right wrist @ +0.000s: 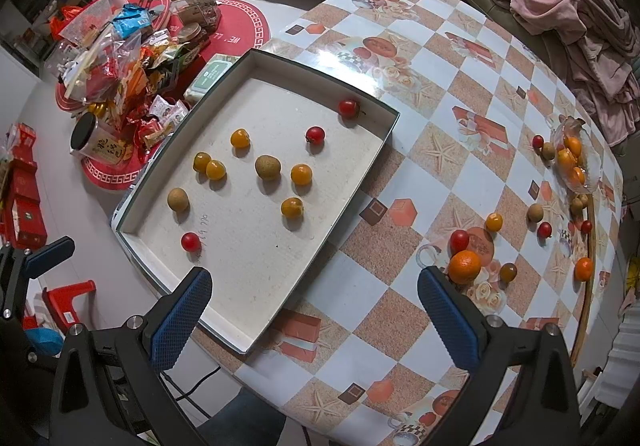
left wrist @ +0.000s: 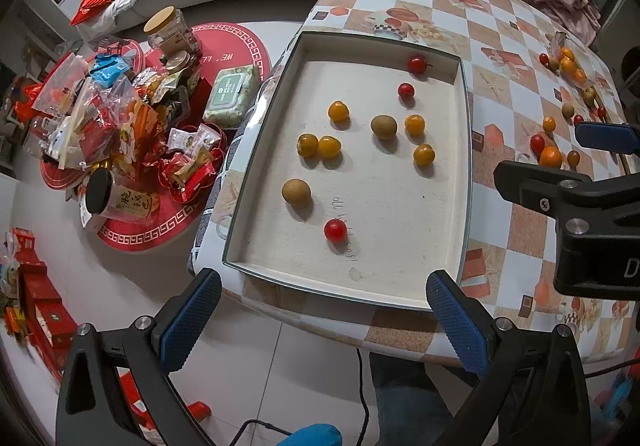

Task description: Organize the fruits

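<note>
Blue-padded left tool (left wrist: pixel 324 320) and right tool (right wrist: pixel 314 316) are held wide apart, empty, above the bench (right wrist: pixel 460 94); ten fruits are contained in the tray (right wrist: pixel 384 134).

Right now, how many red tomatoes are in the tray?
3: one by the far wall, one just nearer than it, one toward the near left corner. None looks hidden.

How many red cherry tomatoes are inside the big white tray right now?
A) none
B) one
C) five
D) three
D: the tray holds three red cherry tomatoes, one by the far wall, one a little nearer, and one close to the near end; the other fruits in it are orange or brown.
</note>
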`<state>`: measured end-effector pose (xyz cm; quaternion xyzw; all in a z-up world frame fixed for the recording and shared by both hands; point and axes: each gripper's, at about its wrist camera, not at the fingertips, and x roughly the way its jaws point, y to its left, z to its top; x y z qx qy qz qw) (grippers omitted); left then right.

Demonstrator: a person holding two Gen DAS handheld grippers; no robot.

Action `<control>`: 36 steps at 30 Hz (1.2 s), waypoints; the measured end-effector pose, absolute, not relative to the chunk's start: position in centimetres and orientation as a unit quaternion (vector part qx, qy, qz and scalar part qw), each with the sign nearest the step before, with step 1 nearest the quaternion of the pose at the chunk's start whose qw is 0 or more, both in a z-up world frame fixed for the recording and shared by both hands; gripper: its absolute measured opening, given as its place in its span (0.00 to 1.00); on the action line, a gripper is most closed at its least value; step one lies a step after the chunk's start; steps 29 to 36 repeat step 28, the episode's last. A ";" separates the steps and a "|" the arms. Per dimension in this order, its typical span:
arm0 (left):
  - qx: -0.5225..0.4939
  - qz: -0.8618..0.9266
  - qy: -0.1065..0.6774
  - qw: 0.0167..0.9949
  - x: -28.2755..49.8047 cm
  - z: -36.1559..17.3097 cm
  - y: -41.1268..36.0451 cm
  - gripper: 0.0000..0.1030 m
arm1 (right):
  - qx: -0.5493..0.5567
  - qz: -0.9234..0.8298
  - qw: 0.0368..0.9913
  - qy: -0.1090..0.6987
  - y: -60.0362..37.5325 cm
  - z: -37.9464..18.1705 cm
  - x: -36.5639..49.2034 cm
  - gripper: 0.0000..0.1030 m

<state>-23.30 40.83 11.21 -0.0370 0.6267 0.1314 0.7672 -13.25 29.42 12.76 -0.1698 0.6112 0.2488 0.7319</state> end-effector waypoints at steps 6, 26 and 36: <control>-0.037 0.132 0.627 0.767 -23.3 11.2 40.8 1.00 | -0.170 0.248 0.732 0.611 29.5 12.7 -13.3 1.00; -0.035 0.124 0.623 0.772 -22.8 11.1 41.1 1.00 | -0.169 0.248 0.732 0.612 29.7 12.7 -13.3 1.00; -0.034 0.116 0.622 0.774 -22.8 11.2 41.0 1.00 | -0.169 0.248 0.732 0.612 29.7 12.7 -13.2 1.00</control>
